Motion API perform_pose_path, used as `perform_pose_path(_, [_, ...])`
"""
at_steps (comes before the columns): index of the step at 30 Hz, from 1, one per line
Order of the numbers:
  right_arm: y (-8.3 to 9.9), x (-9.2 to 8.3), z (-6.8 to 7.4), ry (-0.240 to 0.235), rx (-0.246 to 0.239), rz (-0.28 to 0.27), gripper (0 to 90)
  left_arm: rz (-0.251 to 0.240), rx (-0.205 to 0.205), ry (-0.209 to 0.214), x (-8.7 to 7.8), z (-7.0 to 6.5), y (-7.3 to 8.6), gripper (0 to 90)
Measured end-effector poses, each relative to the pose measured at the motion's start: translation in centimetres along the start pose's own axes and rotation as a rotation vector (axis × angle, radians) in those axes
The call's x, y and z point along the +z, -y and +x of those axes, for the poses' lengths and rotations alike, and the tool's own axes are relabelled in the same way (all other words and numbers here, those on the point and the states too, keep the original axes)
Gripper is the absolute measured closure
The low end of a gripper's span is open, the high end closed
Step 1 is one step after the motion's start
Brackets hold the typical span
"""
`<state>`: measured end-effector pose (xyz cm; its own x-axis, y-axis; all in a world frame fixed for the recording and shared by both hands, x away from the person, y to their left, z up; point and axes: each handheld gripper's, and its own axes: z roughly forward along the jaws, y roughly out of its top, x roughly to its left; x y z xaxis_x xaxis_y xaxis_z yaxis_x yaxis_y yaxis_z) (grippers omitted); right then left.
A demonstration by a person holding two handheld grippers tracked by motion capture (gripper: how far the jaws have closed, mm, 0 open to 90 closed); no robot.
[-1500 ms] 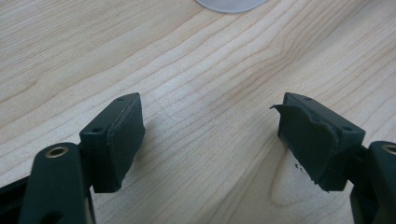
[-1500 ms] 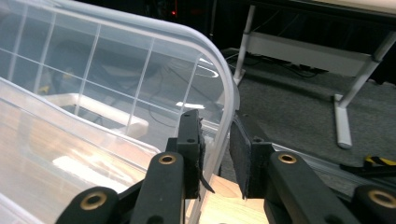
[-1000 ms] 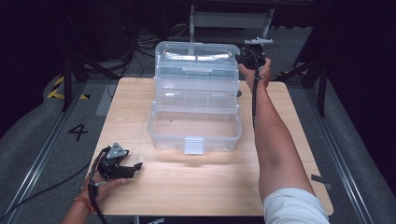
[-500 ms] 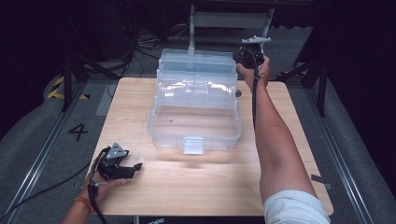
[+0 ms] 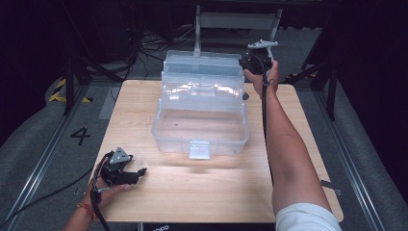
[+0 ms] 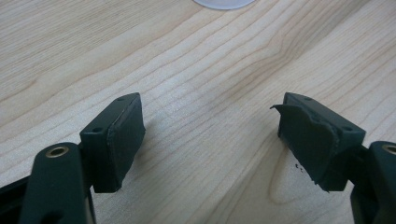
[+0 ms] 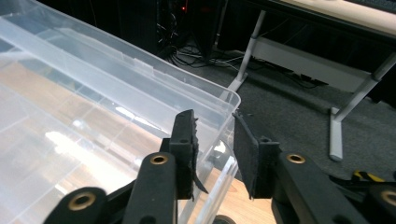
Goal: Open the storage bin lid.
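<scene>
Straddling clear box corner, right gripper jaws just opening, unpressed; left gripper jaws spread.

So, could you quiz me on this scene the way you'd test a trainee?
1. True or false: the left gripper holds something.
2. What does the clear plastic box stand on?
3. Which gripper is at the box's far corner: A left, B right?
Key: 1 false, its jaws stand open over bare wood. 2 the wooden table. 3 B, the right gripper; its jaws have just been opening at the rim.
</scene>
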<state>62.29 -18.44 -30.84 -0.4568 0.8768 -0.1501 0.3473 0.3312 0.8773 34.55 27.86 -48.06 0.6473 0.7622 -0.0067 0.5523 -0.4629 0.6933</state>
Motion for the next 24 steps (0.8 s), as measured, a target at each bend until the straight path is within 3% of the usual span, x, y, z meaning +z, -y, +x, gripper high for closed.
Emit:
perform_pose_path(7, [0.3, -1.5, 0.1, -0.018, -0.008, -0.002, 61.2, -0.005, -0.002, -0.002, 0.1, 0.0, 0.0, 23.1])
perform_pose_path(17, [1.7, -5.9, 0.9, -0.037, -0.055, -0.001, 47.0, -0.005, 0.007, -0.002, 0.1, 0.0, 0.0, 23.0])
perform_pose_path(24, [3.0, -8.6, 1.9, -0.076, -0.105, 0.047, 38.7, -0.004, 0.007, -0.005, 0.1, 0.0, 0.0, 23.0])
